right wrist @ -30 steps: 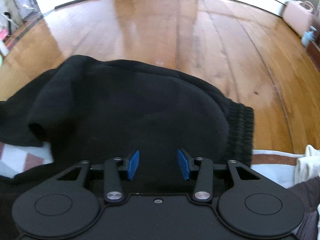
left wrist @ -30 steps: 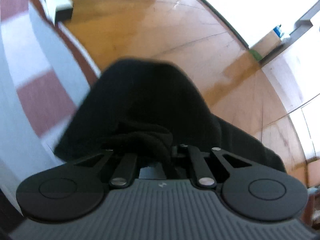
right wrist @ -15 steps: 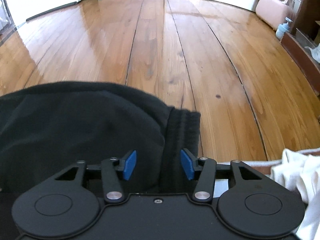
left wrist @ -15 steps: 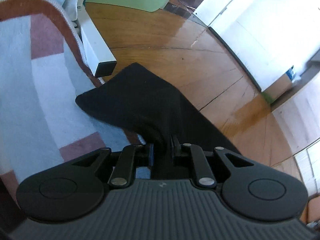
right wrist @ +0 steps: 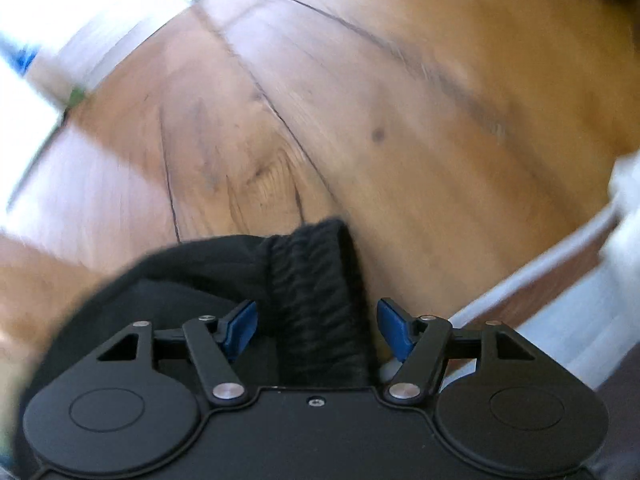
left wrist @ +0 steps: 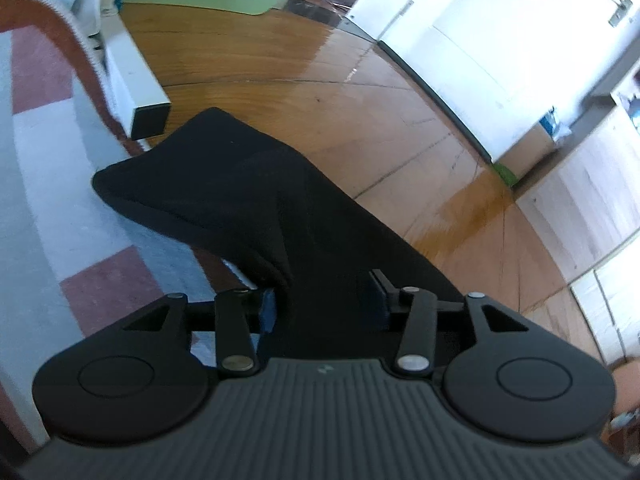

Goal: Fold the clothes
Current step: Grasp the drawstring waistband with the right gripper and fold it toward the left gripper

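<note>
Left wrist view looks down over the left gripper (left wrist: 324,304), whose fingers (left wrist: 267,312) are opening with a fold of the black garment (left wrist: 256,200) lying between them; the pads stand apart from the cloth and no longer pinch it. That garment stretches away from the fingers, its far corner resting on the patterned rug (left wrist: 52,184) of grey, white and red blocks, while its right side lies over the wooden floor (left wrist: 360,112). A white furniture leg (left wrist: 136,88) stands just beyond the garment's tip, at the rug's edge.

Right wrist view is blurred. The right gripper (right wrist: 316,328) points steeply down, its blue-padded fingers (right wrist: 240,326) opening wide, with the garment's ribbed hem (right wrist: 316,292) running between them, untouched by either pad. Wooden floor fills the view beyond, and the rug's pale edge (right wrist: 540,272) crosses the lower right.
</note>
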`<action>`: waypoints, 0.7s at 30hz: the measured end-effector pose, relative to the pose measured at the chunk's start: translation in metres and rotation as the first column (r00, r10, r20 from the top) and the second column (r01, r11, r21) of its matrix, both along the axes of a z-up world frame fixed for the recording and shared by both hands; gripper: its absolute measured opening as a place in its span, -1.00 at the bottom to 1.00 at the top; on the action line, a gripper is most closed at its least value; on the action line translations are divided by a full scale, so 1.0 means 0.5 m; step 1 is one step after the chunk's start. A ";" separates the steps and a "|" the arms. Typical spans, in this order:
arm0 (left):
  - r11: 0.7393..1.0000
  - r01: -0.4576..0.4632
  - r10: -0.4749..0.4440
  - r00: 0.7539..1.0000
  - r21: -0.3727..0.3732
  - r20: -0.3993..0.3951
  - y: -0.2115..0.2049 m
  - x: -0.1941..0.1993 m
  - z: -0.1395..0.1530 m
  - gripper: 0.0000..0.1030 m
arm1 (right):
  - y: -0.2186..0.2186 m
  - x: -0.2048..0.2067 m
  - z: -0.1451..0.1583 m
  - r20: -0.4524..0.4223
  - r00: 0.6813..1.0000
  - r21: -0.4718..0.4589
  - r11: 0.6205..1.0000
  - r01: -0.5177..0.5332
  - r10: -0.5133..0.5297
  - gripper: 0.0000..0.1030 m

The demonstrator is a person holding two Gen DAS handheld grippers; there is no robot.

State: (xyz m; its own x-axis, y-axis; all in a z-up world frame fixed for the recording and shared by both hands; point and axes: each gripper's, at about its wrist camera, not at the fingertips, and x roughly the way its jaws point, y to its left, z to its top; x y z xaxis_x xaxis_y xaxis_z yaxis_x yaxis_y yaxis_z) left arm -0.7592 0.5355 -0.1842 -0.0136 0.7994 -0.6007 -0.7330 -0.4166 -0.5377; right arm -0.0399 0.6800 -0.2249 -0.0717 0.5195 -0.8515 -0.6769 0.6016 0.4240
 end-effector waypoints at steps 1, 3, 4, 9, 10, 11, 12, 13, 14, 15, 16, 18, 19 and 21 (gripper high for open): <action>1.000 0.004 -0.004 1.000 -0.010 -0.009 0.000 0.004 0.000 -0.11 | 0.000 0.001 -0.002 -0.005 0.999 0.023 0.999 0.036 -0.036 0.43; 1.000 0.003 -0.003 1.000 -0.015 -0.017 -0.004 0.011 0.003 -0.11 | 0.011 -0.013 0.011 0.052 0.999 0.066 0.998 -0.009 0.006 -0.16; 1.000 0.003 -0.003 1.000 -0.011 -0.018 -0.005 0.011 0.005 -0.11 | 0.018 -0.022 0.021 0.099 0.994 0.089 0.994 -0.057 0.048 -0.80; 1.000 0.014 -0.015 0.999 -0.008 -0.044 -0.009 0.018 0.020 -0.11 | -0.016 -0.076 0.159 0.453 0.891 0.240 0.956 -0.167 0.042 -0.83; 1.000 0.012 -0.014 0.999 -0.021 -0.050 -0.008 0.021 0.020 -0.11 | -0.003 -0.072 0.147 0.491 0.869 0.182 0.967 -0.180 0.069 -0.83; 0.999 0.005 -0.007 0.999 -0.042 -0.053 -0.005 0.023 0.018 -0.11 | 0.009 -0.068 0.135 0.526 0.845 0.123 0.974 -0.190 0.098 -0.83; 0.998 -0.001 -0.002 0.999 -0.061 -0.054 -0.002 0.025 0.015 -0.11 | 0.026 -0.064 0.111 0.533 0.835 0.046 0.980 -0.194 0.140 -0.83; 0.997 -0.004 0.001 0.999 -0.074 -0.052 -0.001 0.026 0.013 -0.11 | 0.043 -0.067 0.089 0.541 0.821 -0.027 0.979 -0.201 0.183 -0.83; 0.996 -0.007 0.003 0.999 -0.085 -0.050 0.001 0.028 0.011 -0.11 | 0.053 -0.074 0.077 0.554 0.806 -0.071 0.976 -0.204 0.208 -0.82; 0.996 -0.008 0.004 0.999 -0.090 -0.046 0.002 0.029 0.009 -0.11 | 0.063 -0.085 0.068 0.572 0.790 -0.097 0.975 -0.201 0.220 -0.82; 0.996 -0.008 0.004 0.999 -0.091 -0.045 0.004 0.028 0.007 -0.11 | 0.075 -0.092 0.066 0.579 0.785 -0.105 0.975 -0.196 0.221 -0.79; 0.996 -0.008 0.004 0.999 -0.093 -0.042 0.007 0.027 0.005 -0.09 | 0.079 -0.096 0.068 0.573 0.799 -0.108 0.983 -0.148 0.184 -0.66; 0.996 -0.010 0.006 0.999 -0.094 -0.041 0.009 0.026 0.004 -0.05 | 0.079 -0.095 0.071 0.564 0.812 -0.095 0.988 -0.118 0.151 -0.53; 0.995 -0.027 0.024 0.999 -0.098 -0.032 0.009 0.017 0.000 0.09 | 0.079 -0.097 0.089 0.566 0.817 -0.053 0.994 -0.094 0.108 -0.45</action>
